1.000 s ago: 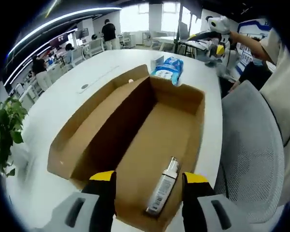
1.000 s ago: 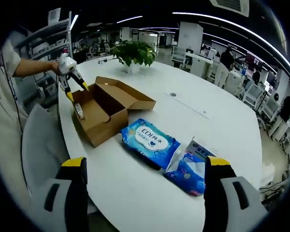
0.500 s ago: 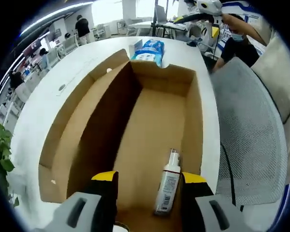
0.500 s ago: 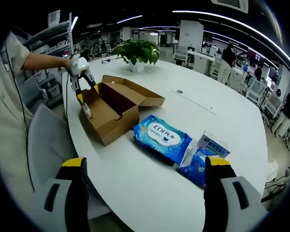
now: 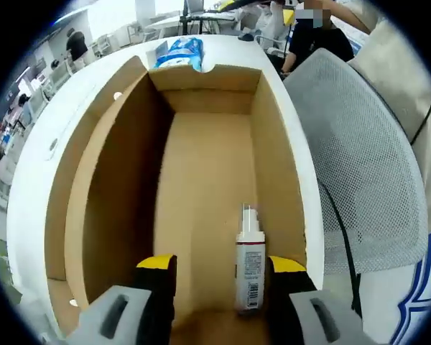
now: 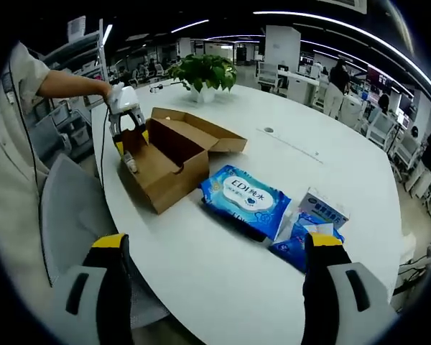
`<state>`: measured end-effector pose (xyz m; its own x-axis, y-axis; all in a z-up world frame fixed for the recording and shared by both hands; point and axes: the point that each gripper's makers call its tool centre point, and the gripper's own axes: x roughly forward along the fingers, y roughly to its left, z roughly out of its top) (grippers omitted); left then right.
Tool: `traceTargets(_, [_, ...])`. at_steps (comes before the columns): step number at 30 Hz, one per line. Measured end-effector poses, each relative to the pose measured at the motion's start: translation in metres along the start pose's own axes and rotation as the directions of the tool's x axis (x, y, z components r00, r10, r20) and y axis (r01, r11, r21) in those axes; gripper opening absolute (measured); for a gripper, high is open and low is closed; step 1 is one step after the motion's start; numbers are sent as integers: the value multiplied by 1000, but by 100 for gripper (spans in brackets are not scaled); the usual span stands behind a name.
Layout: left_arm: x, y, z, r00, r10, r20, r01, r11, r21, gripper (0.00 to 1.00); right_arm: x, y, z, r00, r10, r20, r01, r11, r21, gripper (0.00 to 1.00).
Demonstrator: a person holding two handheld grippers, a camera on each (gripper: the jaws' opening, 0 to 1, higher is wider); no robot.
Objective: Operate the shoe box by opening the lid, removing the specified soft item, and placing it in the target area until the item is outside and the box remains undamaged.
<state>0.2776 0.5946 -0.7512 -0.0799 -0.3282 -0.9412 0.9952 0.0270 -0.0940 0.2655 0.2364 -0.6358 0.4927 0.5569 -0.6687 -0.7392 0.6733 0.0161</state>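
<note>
Cardboard shoe box with spray bottle inside

"EDI" is read on the blue wipes pack, followed by two Chinese characters. A barcode, its digits unreadable, is printed on the bottle.

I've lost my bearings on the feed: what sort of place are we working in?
It looks like an open-plan office. We're at a large white table with a mesh chair beside it; ceiling strip lights, rows of desks with people, and a potted plant show beyond the box.
</note>
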Motion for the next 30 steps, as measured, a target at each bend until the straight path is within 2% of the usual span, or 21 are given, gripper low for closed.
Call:
traceTargets(2, [4, -1, -4, 1000, -2, -25, 3, 1000, 22, 49, 2, 1, 0, 1000, 2, -1, -2, 1000, 2, 96])
traceTargets(5, [8, -3, -5, 999, -10, -33, 11, 1000, 26, 48, 3, 1, -2, 1000, -1, -4, 1, 1000, 7, 96])
traceTargets(12, [6, -7, -5, 1000, -14, -20, 15, 1000, 21, 41, 7, 3, -7, 1000, 3, -6, -3, 1000, 22, 95])
traceTargets(17, [8, -5, 0, 1000, 28, 10, -28, 999, 16, 35, 9, 6, -6, 1000, 10, 0, -10, 1000, 26, 95])
traceTargets(20, [15, -10, -2, 1000, 20, -5, -19, 999, 41, 33, 9, 8, -6, 1000, 13, -1, -13, 1000, 26, 95])
traceTargets(24, [18, -8, 3, 999, 32, 4, -32, 998, 52, 29, 8, 8, -3, 1000, 13, 10, -14, 1000, 27, 94])
traceTargets(30, [25, -7, 0, 999, 38, -5, -37, 997, 74, 21, 6, 9, 1, 999, 13, 34, -13, 1000, 18, 93])
